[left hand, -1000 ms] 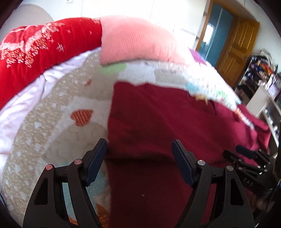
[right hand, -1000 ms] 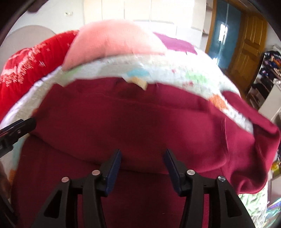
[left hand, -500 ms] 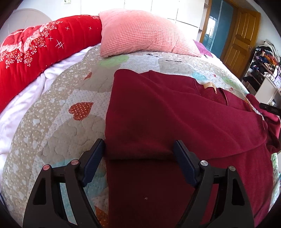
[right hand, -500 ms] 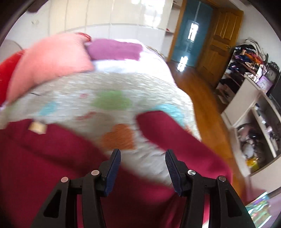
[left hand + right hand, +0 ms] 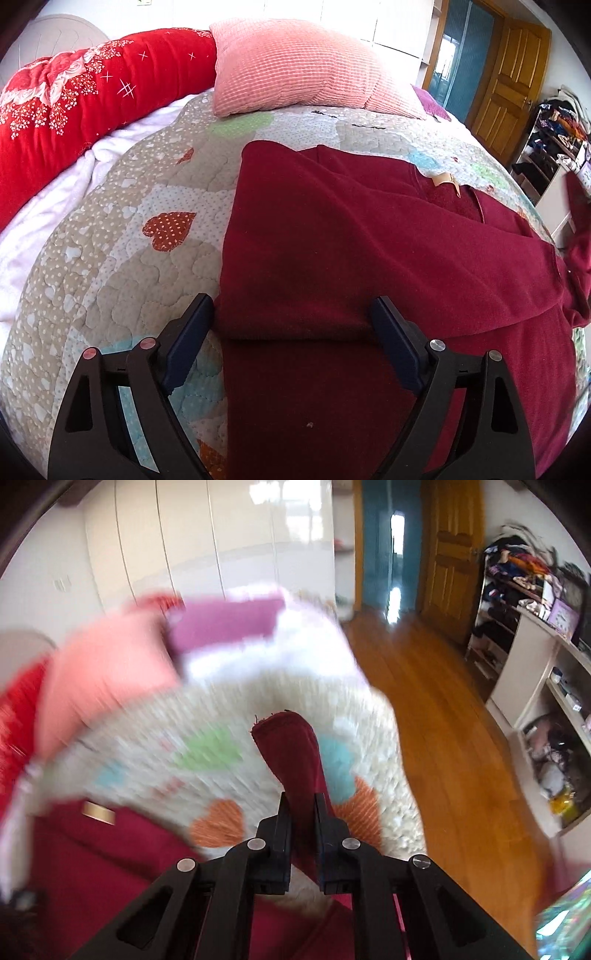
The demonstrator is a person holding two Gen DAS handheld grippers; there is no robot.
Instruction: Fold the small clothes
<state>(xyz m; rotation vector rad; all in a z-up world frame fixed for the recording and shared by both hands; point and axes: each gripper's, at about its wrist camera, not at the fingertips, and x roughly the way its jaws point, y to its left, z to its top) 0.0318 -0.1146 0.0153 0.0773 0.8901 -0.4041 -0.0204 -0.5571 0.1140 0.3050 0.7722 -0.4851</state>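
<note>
With your right tool pinching what looks, through blur, like the sweater's sleeve, carry it flat across while your left tool, spread wide, steadies the fold.

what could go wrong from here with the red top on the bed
The right gripper is shut on only a narrow strip of the sleeve, so it may slip out mid-swing. The left gripper is open and pins nothing, so pulling could drag the folded maroon top out of shape on the quilt.
</note>
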